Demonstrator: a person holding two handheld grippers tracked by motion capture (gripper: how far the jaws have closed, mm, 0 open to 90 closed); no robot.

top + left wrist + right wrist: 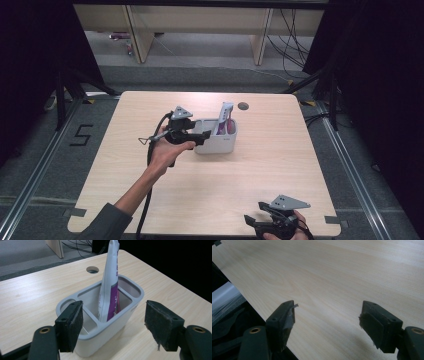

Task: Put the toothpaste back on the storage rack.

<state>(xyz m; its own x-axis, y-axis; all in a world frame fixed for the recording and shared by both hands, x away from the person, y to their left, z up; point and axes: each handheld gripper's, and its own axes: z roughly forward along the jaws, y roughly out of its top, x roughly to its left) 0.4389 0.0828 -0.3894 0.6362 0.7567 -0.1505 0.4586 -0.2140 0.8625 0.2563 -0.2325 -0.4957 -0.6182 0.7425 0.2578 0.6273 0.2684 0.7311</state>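
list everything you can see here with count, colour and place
holder: 1, grey, compartmented, on the table a bit beyond centre
tube: 1, white and purple, standing tilted in a middle compartment of the holder
table: 1, light wood, centre of the high view
hole: 1, round, dark, in the table near its far edge
desk legs: pale wood, on the floor beyond the table
cables: several, black, on the floor far right
left gripper: 1, black, jaws open, just short of the holder
right gripper: 1, black, jaws open, over the table's near right edge
hand: 1, holding the left gripper
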